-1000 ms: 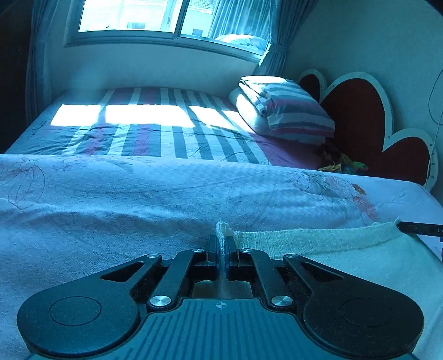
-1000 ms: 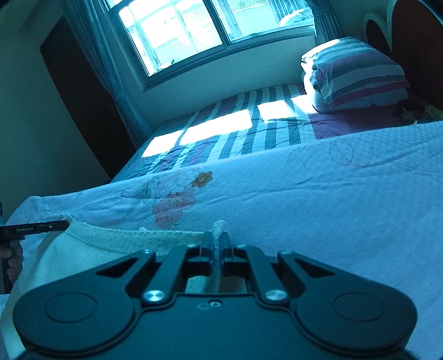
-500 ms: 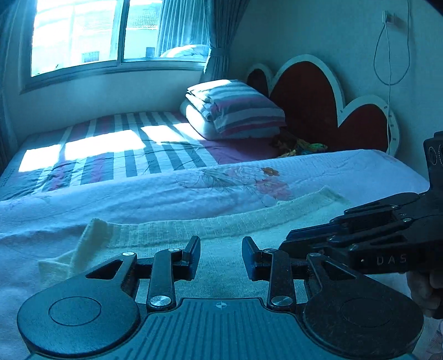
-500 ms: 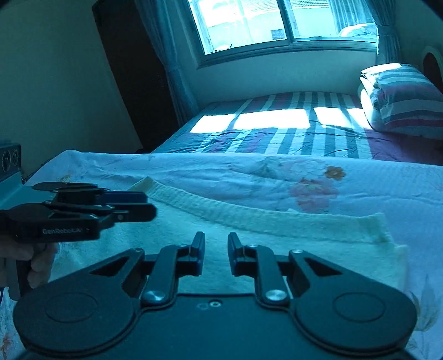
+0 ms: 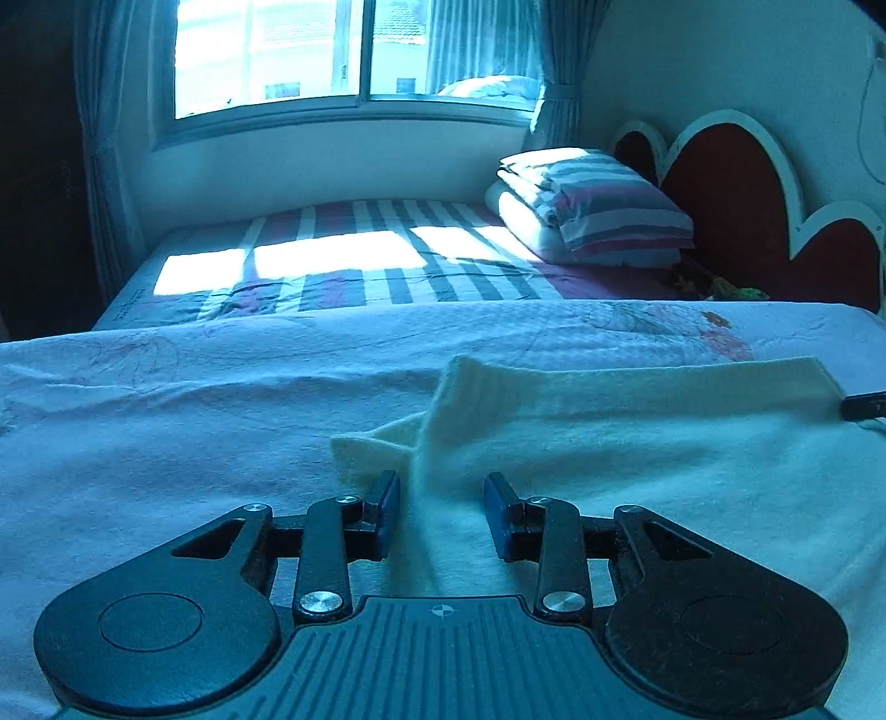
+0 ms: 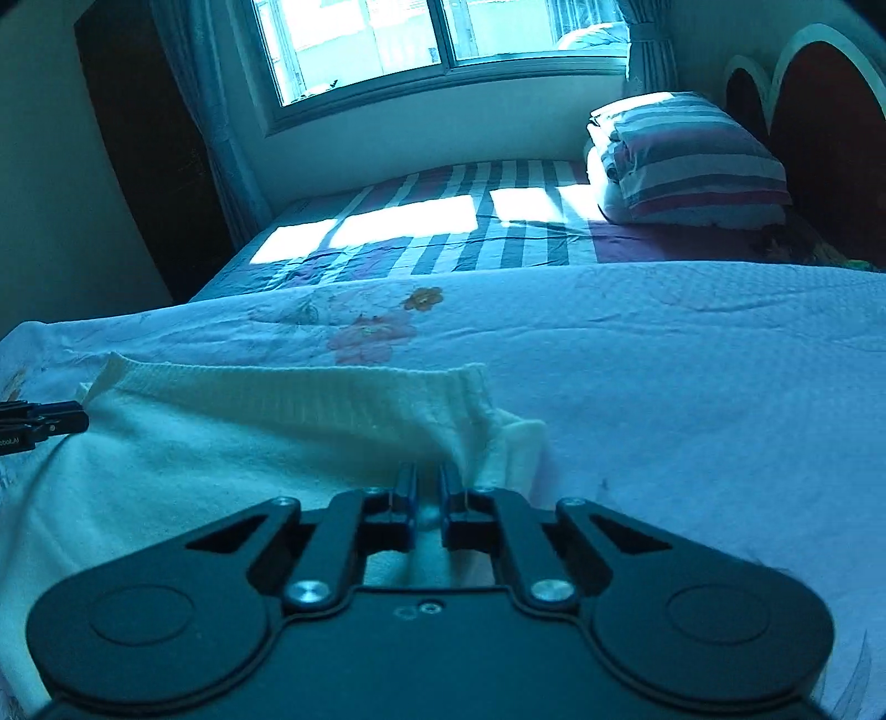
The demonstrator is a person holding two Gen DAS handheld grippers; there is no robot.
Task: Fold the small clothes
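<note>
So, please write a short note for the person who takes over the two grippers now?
Left gripper: open, jaws apart over the cream knit garment, gripping nothing.
Right gripper: shut on a pinch of the garment beside its ribbed hem.
The garment lies on the floral bedcover, hem away from you, one sleeve sticking out.
Done: one fold, it seems. Left: further folds.

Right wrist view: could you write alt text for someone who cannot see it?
Black tongs pinch a fold of a cream knitted garment lying on a pale floral bedspread. The tip of the other tongs shows at the left edge. Beyond are a striped sheet, a folded striped quilt and a sunlit window.
</note>
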